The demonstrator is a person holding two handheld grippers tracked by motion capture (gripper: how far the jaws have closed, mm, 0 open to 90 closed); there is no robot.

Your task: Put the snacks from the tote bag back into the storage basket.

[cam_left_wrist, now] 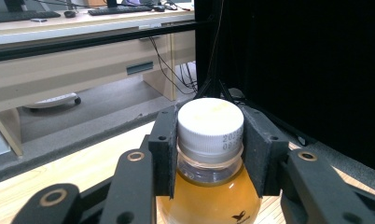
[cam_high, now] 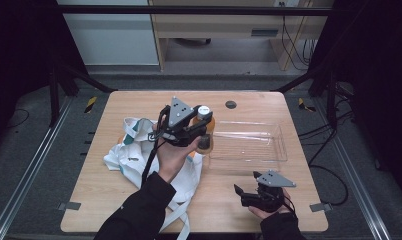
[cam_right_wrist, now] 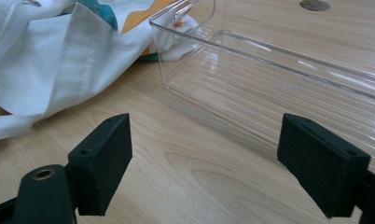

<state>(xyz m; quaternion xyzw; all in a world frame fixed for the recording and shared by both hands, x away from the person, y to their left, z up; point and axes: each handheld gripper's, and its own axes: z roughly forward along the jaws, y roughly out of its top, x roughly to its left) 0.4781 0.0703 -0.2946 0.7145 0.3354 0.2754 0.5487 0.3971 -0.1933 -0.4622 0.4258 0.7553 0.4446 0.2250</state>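
One bottle (cam_left_wrist: pixel 209 186) of amber liquid, capped white.

We see the bottle (cam_left_wrist: pixel 209 186) upright (white cap, amber drink inside), lifted between the white bag (cam_high: pixel 134 160) and the clear tray (cam_high: pixel 279 145).

one bottle (cam_high: pixel 205 131), one clear tray (cam_high: pixel 279 148), one bag (cam_high: pixel 131 157)

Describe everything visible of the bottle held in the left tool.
The bottle is clear plastic, filled with amber-orange liquid, with a white ribbed screw cap bearing printed digits and a small dark logo on its shoulder. It stands upright, lifted between the white bag and clear tray. The left tool grips its neck and cap with both pads.
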